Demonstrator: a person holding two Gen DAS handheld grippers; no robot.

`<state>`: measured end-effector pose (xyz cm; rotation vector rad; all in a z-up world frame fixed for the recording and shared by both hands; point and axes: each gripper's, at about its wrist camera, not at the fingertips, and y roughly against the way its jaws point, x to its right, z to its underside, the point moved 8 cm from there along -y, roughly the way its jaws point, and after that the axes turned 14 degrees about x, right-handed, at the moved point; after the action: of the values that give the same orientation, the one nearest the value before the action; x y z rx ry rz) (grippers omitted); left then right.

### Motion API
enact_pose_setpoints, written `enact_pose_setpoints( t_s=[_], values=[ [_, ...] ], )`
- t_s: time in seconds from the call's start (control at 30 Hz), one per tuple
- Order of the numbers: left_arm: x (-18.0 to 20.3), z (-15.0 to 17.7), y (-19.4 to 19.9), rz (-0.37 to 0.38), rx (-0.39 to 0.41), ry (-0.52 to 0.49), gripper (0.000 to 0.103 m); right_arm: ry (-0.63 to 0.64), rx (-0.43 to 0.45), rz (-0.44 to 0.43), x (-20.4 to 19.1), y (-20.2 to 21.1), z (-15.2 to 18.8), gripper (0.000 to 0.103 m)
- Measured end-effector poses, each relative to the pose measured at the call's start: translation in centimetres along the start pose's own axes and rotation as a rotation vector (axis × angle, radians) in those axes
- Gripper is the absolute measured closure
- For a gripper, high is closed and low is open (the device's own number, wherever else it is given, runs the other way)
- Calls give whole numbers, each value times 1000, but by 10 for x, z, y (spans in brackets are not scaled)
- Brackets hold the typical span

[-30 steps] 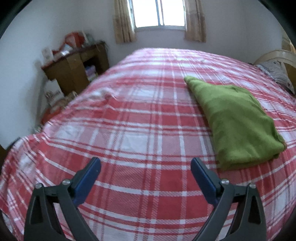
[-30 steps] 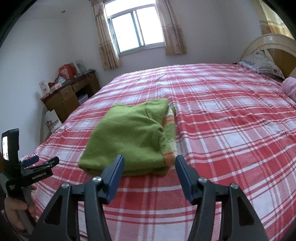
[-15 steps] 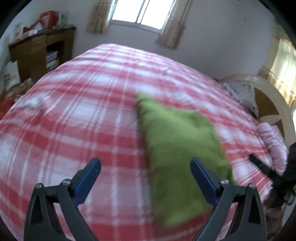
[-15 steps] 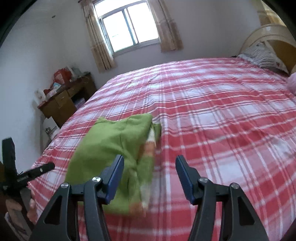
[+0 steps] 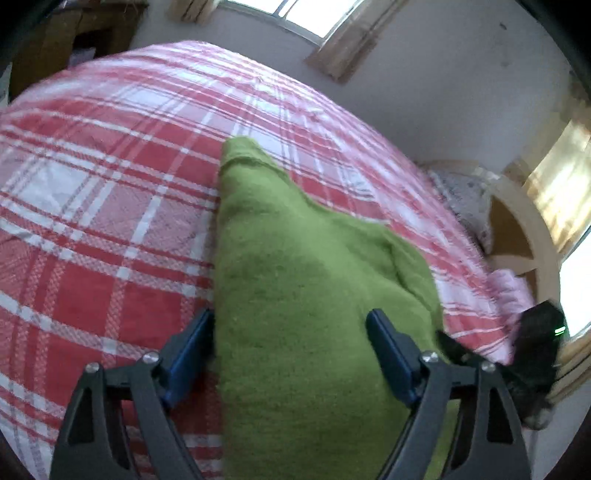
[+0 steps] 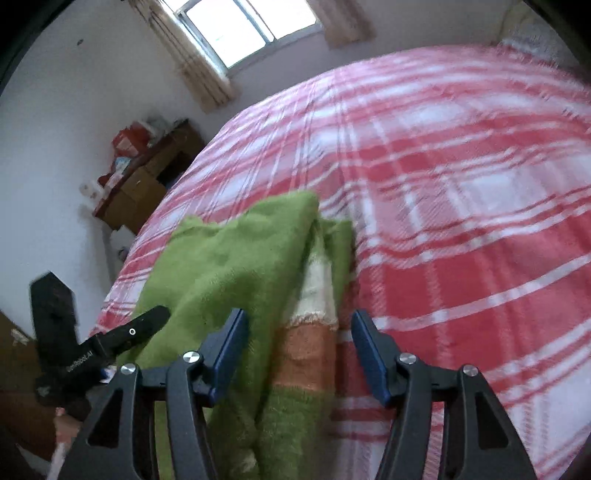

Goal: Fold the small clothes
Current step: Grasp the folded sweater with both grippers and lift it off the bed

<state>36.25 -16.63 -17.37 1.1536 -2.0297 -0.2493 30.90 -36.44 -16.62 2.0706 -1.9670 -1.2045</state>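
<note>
Under both of my grippers is the big bed [image 5: 92, 229], with a red and white checked cover. It fills most of what I see. Past my jaws, at the far wall, there is a window [image 6: 240, 29] with tan curtains. In the right wrist view, far off to the left of my jaws, stands a brown wooden desk [image 6: 147, 177] with red and white things piled on top, too blurry to name. In the left wrist view, far off to the right of my jaws, I see the pale round headboard [image 5: 528, 229] and a grey patterned pillow [image 5: 461, 192] in front of it.

Nothing stands in the way of either gripper.

On the left gripper's black body, seen from the right wrist, there is small white writing [image 6: 79, 362], but it is too small and blurred for me to read.

The green sweater [image 5: 295, 288] is folded and fuzzy. It lies flat on the bed. On one side I see white and orange stripes [image 6: 314, 314].

My left gripper [image 5: 291, 350] is spread wide, and its jaws have just been closing a bit. The sweater's left edge lies between them, but the pads are not pinching it.

My right gripper [image 6: 299, 354] is released too, and its jaws have just been opening. The striped side of the sweater lies between them, not gripped.
</note>
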Motion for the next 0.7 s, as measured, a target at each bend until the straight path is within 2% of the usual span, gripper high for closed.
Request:
enact_pose_setpoints(
  t_s=[0.1,0.2,0.3,0.37,0.47,0.53,0.6,0.7],
  values=[
    [3,1,0,9,-4,-33,17,-4,3,-50,-1,-2,1,30],
    [6,1,0,6,-5,-41,18,24,-23,-96,-9,-5,3,30],
    [9,4,2,37,-8,-34,22,58,-70,-207,-28,-3,12,29],
    [4,4,-1,51,-11,-19,22,113,-65,-188,-30,-6,14,29],
    [8,3,-5,32,-19,-43,22,34,-68,-192,-24,-16,10,30],
    [11,5,-6,17,-25,-75,24,66,-67,-167,-27,-21,9,34],
    [12,5,-6,18,-29,-87,30,108,-70,-154,-34,-21,12,51],
    [10,6,-2,15,-32,-79,40,136,-68,-117,-44,-15,14,62]
  ],
)
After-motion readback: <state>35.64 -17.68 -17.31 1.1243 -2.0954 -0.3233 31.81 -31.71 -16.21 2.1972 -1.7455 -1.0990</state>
